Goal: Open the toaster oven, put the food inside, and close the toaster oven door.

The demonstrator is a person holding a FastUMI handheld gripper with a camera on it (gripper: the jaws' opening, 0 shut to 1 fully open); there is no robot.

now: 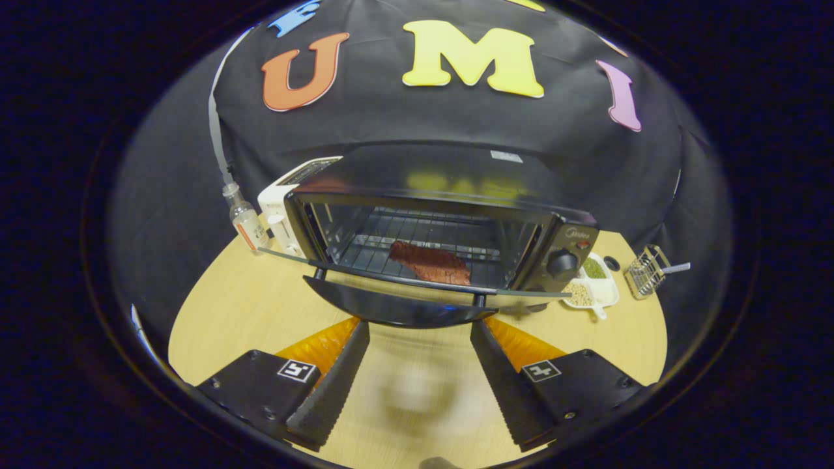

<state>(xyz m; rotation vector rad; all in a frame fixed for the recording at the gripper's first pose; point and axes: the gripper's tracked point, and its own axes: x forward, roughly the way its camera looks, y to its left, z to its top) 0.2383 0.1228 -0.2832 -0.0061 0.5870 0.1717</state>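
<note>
Beside you, a clear plastic bottle with orange label (244, 223), a white toaster (285, 195), a white divided dish of beans (594, 285) (two kinds), a small wire basket (645, 271), your light wooden table (234, 306)

Meat (431, 262) inside open toaster oven (430, 225), jaws apart.

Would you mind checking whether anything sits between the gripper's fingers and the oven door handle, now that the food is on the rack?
Nothing visible does. The gripper is open and empty, its fingertips just short of the door handle of the dropped-open door. Bare table lies between the fingers. The meat lies on the rack inside the toaster oven.
</note>
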